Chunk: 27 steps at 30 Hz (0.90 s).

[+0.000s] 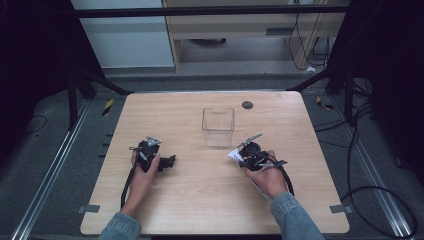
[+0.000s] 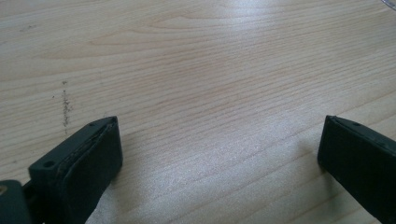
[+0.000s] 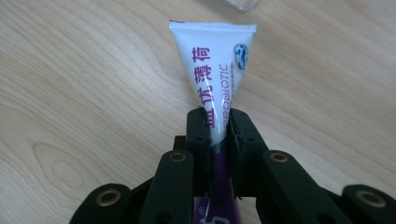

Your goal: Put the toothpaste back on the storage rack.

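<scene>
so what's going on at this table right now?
A person holds a gripper in each hand at a wooden table. The right gripper is shut on a white and purple tube, pinched across its middle, crimped end pointing away. The left gripper rests open on bare wood, holding nothing. A clear plastic container stands just beyond the tube.

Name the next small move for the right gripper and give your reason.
Probably lift the toothpaste tube and carry it toward the clear container. The right gripper is shut on the tube, and the open-topped container stands just beyond it on the table.
</scene>
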### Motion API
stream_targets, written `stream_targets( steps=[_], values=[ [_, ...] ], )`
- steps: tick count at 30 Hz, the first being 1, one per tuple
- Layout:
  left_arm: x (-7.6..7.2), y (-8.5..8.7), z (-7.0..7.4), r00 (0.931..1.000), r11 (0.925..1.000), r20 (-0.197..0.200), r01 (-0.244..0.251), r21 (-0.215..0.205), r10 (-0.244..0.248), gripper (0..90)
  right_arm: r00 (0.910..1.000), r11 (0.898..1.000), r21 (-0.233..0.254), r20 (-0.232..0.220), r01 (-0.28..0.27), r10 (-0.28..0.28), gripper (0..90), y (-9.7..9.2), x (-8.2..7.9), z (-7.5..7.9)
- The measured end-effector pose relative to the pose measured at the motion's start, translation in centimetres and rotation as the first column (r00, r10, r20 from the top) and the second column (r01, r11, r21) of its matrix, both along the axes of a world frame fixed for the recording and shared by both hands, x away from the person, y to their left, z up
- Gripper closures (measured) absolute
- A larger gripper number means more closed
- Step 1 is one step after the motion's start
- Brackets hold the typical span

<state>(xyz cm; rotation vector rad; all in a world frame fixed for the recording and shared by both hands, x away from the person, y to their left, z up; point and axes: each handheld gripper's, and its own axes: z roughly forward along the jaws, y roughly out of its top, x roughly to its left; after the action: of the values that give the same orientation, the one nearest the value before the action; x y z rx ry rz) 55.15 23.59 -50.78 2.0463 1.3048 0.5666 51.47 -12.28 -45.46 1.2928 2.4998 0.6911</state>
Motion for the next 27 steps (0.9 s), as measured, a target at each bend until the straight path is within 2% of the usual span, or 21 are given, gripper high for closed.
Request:
stream_targets(
  steps=[1,7,9,10,15,22,23,27],
  values=[
    [0.0,0.0,0.0,1.0,1.0,0.0,0.0,0.0,0.0,0.0,0.9997,1.0,0.015,0.02,0.012,-0.012,79.9,-0.6,0.0,0.6],
    [0.0,0.0,0.0,1.0,1.0,0.0,0.0,-0.001,0.0,0.0,0.9973,0.998,0.053,0.053,0.047,-0.05,79.9,-2.2,0.0,2.2],
    [0.0,0.0,0.0,1.0,1.0,0.0,0.0,0.0,0.0,0.0,0.9941,0.996,0.07,0.083,0.064,-0.069,80.0,-3.0,0.0,3.2],
    [0.0,0.0,0.0,1.0,1.0,0.0,0.0,0.0,0.0,0.0,0.9941,0.996,0.07,0.083,0.064,-0.069,80.0,-3.0,0.0,3.2],
    [0.0,0.0,0.0,1.0,1.0,0.0,-0.001,-0.001,0.001,0.0,0.9865,0.992,0.099,0.133,0.083,-0.096,80.0,-4.2,0.1,5.1],
    [0.0,0.0,0.0,1.0,1.0,0.001,-0.001,-0.001,0.001,0.0,0.9797,0.989,0.123,0.171,0.084,-0.105,80.0,-4.6,0.2,6.3],
    [0.0,0.0,0.0,1.0,1.0,0.001,-0.001,-0.002,0.001,0.0,0.9766,0.987,0.132,0.184,0.088,-0.112,80.0,-4.7,0.2,6.5],
    [0.0,0.0,0.0,1.0,1.0,0.001,-0.001,-0.001,0.001,0.0,0.9743,0.985,0.15,0.193,0.088,-0.116,79.9,-4.8,0.1,6.8]
  ],
)
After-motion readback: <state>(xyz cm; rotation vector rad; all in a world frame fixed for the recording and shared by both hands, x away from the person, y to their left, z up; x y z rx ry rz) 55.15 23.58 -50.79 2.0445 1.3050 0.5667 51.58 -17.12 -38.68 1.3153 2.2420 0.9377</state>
